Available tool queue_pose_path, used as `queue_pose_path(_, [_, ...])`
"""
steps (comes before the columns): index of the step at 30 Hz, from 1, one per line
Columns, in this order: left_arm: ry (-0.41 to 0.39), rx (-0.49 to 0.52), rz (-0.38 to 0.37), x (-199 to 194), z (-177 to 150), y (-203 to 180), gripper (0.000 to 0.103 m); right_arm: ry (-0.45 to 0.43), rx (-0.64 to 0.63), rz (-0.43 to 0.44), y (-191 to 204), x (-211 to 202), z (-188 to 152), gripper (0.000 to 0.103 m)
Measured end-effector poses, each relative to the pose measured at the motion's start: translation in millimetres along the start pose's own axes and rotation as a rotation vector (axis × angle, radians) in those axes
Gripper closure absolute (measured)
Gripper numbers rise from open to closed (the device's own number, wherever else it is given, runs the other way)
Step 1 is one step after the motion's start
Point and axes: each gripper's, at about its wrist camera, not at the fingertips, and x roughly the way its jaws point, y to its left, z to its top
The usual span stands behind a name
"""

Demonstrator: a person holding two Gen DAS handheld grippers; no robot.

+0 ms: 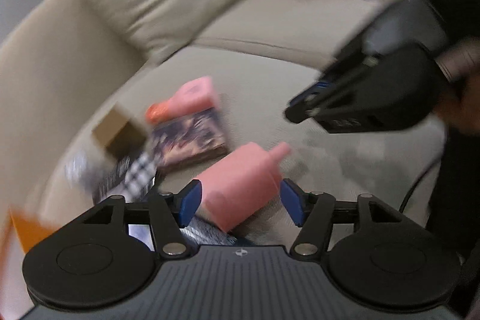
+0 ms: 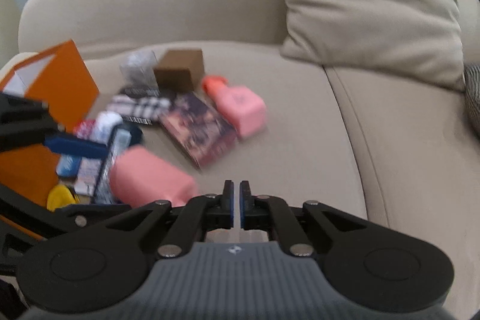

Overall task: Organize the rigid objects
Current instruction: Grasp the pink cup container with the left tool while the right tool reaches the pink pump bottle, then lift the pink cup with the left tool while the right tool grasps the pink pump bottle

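The left gripper [image 1: 240, 201] sits spread around 1 pink plastic bottle [image 1: 240, 185], the right gripper [image 2: 236, 204] is pressed together, and many boxes [image 2: 198, 129] left of middle still need sorting.

No readable text anywhere; motion blur throughout. Barcode stripes [image 2: 140, 120] visible on dark-edged pack left of right tongs [image 2: 236, 204], digits illegible. Small emblem [image 2: 234, 249] on grey tongs body, no legible lettering.
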Motion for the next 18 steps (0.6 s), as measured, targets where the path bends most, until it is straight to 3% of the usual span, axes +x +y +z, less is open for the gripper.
queue_pose_path(7, [0.077, 0.419, 0.010, 25, 9, -26, 0.027, 0.044, -0.001, 0.057, 11, 9, -10, 0.095])
queue_pose_path(11, [0.108, 0.604, 0.084, 42, 3, -52, 0.026, 0.038, 0.048, 0.097, 6, 13, -7, 0.094])
queue_pose_path(15, [0.103, 0.664, 0.174, 57, -2, -62, 0.027, 0.027, 0.072, 0.130, 4, 15, -4, 0.094])
queue_pose_path(18, [0.103, 0.663, 0.177, 60, 1, -65, 0.031, 0.019, 0.068, 0.145, 6, 16, -1, 0.094])
